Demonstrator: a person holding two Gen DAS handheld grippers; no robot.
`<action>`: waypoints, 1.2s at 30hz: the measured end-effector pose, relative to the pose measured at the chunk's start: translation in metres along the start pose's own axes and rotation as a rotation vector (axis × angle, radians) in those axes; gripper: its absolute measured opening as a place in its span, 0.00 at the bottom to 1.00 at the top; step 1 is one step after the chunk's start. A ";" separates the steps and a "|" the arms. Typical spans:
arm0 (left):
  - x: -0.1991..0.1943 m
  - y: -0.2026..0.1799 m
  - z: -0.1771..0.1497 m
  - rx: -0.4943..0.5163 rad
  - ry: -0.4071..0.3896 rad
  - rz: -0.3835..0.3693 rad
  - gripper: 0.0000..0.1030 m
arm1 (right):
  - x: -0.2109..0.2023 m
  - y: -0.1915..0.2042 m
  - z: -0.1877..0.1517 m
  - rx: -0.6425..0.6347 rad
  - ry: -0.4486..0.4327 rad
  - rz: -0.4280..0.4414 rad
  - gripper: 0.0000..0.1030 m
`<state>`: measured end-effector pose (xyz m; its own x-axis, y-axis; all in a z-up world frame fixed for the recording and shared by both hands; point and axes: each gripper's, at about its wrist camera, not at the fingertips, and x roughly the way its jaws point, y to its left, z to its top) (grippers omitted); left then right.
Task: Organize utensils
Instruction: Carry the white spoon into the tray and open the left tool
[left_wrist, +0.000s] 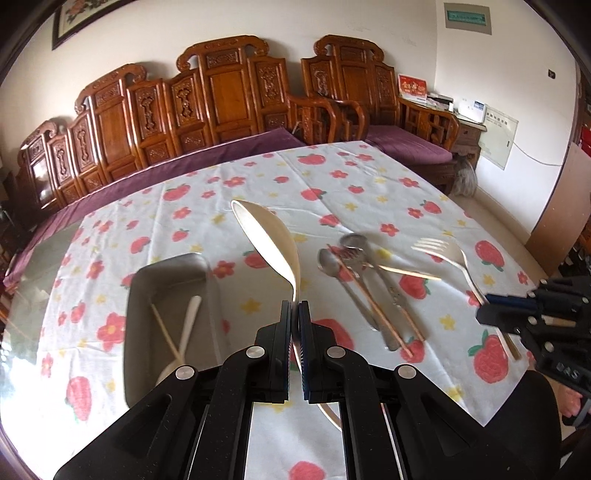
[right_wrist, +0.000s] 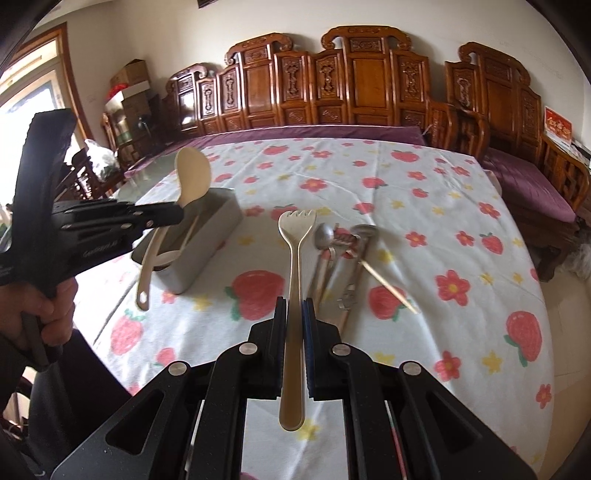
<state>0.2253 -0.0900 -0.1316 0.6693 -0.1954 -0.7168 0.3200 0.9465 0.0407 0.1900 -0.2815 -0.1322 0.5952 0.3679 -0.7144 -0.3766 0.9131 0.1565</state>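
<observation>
My left gripper (left_wrist: 294, 306) is shut on the handle of a large cream serving spoon (left_wrist: 267, 242), held above the cloth just right of the grey utensil box (left_wrist: 135, 295). That box holds a white spoon (left_wrist: 186, 328) and a chopstick. My right gripper (right_wrist: 294, 306) is shut on a cream fork (right_wrist: 295, 236), held above the cloth. A pile of metal spoons, a fork, a knife and chopsticks (left_wrist: 364, 280) lies on the cloth between the grippers. It also shows in the right wrist view (right_wrist: 343, 251), as do the left gripper (right_wrist: 162, 216) and box (right_wrist: 207, 251).
The table wears a white cloth with red fruit and flowers (left_wrist: 332, 184); bare glass (left_wrist: 33, 280) shows at its left. A carved wooden bench with purple cushions (left_wrist: 221, 103) runs behind the table. The cloth's near right corner (left_wrist: 484, 421) hangs at the table edge.
</observation>
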 end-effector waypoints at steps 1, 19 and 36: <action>0.000 0.004 -0.001 -0.003 0.001 0.004 0.03 | -0.001 0.007 0.000 -0.011 -0.004 0.005 0.10; 0.036 0.113 -0.013 -0.079 0.086 0.079 0.03 | 0.038 0.067 0.010 -0.043 0.052 0.073 0.10; 0.095 0.142 -0.030 -0.103 0.194 0.070 0.03 | 0.081 0.077 0.027 -0.052 0.093 0.064 0.10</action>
<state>0.3148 0.0335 -0.2148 0.5430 -0.0853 -0.8354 0.2006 0.9792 0.0304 0.2279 -0.1763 -0.1598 0.5010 0.4049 -0.7649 -0.4494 0.8770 0.1699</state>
